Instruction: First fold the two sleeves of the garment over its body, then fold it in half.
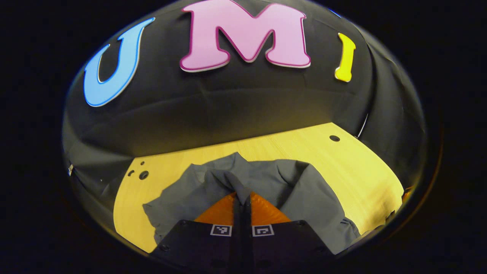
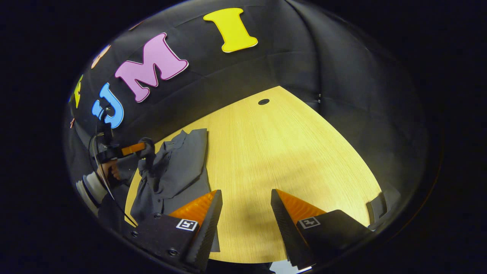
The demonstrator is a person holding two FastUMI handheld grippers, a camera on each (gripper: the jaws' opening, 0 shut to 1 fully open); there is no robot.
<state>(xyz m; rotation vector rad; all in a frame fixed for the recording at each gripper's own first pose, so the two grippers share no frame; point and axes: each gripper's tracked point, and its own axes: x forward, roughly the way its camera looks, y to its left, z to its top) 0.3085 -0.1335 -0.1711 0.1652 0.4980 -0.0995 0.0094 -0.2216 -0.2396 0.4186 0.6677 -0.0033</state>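
Left gripper view: one garment (image 1: 266, 182), grey, lies on one light wooden tabletop (image 1: 361, 171), spread across its near middle with creases and a raised ridge of cloth at centre. The left gripper (image 1: 242, 198) has its jaws together, clamped on that ridge of the garment, which rises to a peak just above the fingertips. Two orange finger bodies and two square markers are seen on the gripper. Holes in the tabletop: three at the far left corner (image 1: 140, 173), one at the far right (image 1: 334, 138). Black cloth wall behind.

Right gripper view: the right gripper (image 2: 245, 198) has its jaws wide apart, with bare tabletop (image 2: 289, 152) between them and nothing held. The one garment (image 2: 175, 171) lies at the left side of the tabletop; its near edge passes behind the left-hand finger (image 2: 205, 224). Farther off, the left gripper (image 2: 146, 150) is seen pinching the garment's outer edge, raised off the surface, with one hand (image 2: 108, 169) and a pale sleeve (image 2: 91, 188) holding it; a cable hangs below. One hole (image 2: 263, 101) at the far tabletop edge
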